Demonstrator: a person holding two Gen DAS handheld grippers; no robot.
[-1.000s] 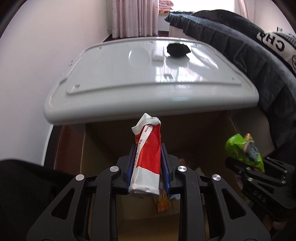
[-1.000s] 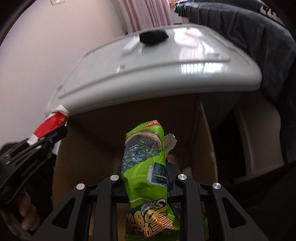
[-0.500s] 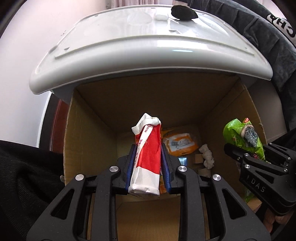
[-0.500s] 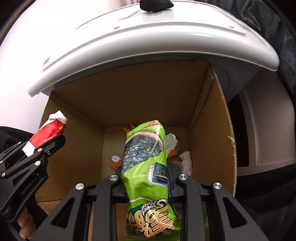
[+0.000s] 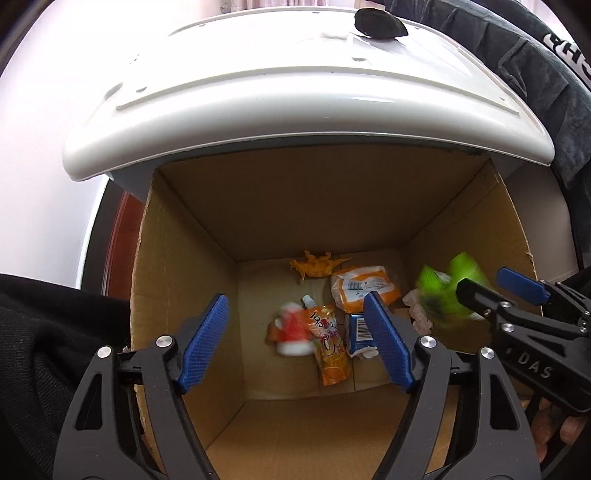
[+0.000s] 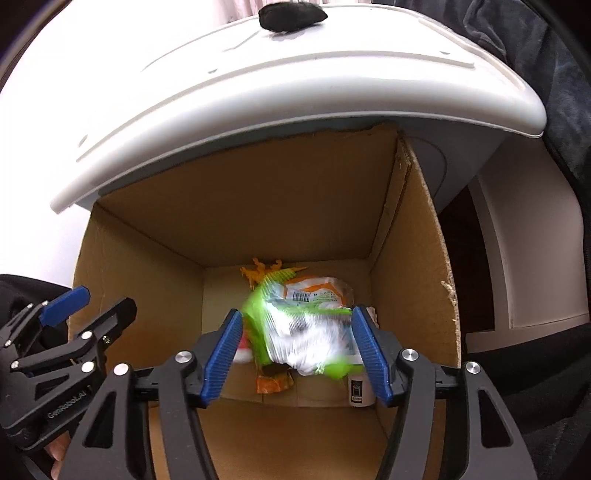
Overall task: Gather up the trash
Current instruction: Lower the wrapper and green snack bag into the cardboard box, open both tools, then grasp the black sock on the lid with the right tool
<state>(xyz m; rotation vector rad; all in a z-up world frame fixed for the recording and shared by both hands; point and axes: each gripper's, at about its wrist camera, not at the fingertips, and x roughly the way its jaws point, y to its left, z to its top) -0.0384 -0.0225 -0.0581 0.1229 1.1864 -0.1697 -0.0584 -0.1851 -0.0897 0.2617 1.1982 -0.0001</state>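
A white plastic lid [image 5: 303, 96] is seen across the top of both views, with a small dark object [image 5: 378, 24] resting on its far part. Dark clothing [image 5: 535, 74] bearing partly cut-off white letters is seen at the far right. Under the lid's near edge an open cardboard box [image 5: 184, 229] is looked into from above.

The left gripper [image 5: 295, 339] is held over the box; its blue fingers [image 5: 201, 339] are spread wide and are opening, and nothing is gripped between them. The right gripper [image 6: 295, 350] is likewise held over the box with its fingers [image 6: 223, 354] opening. "DAS" can be read on the right gripper's body in the left view, and "GenRobot.AI" on the left gripper's body in the right view.

The green snack bag [image 6: 295, 332] is seen blurred between the right fingers, free of both pads; its long axis cannot be told. The red and white wrapper [image 5: 293, 328], also blurred, is seen low in the box, beside an orange pouch [image 5: 330, 345] with its long axis running near to far. A barcode label is visible on an orange and white packet [image 5: 365, 290] at the far side, and another on a blue pack [image 5: 358, 328] nearer. An orange scrap [image 5: 314, 266] lies against the far wall.
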